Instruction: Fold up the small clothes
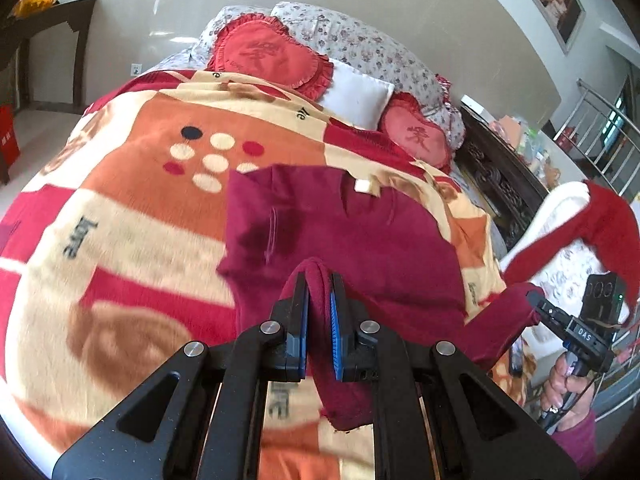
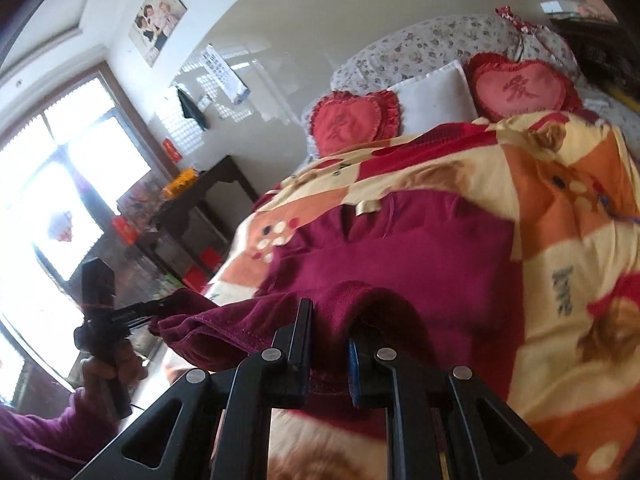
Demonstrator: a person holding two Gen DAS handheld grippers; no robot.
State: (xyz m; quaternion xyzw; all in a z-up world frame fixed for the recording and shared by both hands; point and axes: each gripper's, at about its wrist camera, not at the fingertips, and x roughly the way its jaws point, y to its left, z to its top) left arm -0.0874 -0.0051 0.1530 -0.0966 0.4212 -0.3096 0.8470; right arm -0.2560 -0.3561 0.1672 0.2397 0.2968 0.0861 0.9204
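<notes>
A small maroon top [image 1: 360, 232] lies spread on the orange, cream and red blanket [image 1: 140, 208] of a bed, its white neck label at the far end. My left gripper [image 1: 319, 280] is shut on the top's near hem, which hangs between the blue pads. My right gripper [image 1: 534, 300] shows at the right of the left wrist view, shut on another corner of the hem. In the right wrist view the top [image 2: 400, 248] lies ahead on the blanket [image 2: 560, 240], and my right gripper [image 2: 330, 320] pinches a raised fold. My left gripper [image 2: 154, 310] holds the hem at the left.
Two red heart cushions [image 1: 268, 56], a white pillow [image 1: 356, 96] and floral pillows lie at the bed's head. A dark carved cabinet [image 1: 500, 184] stands to the right of the bed. A red and white cloth [image 1: 580, 216] lies at the right. A dark side table [image 2: 200, 208] stands by the window.
</notes>
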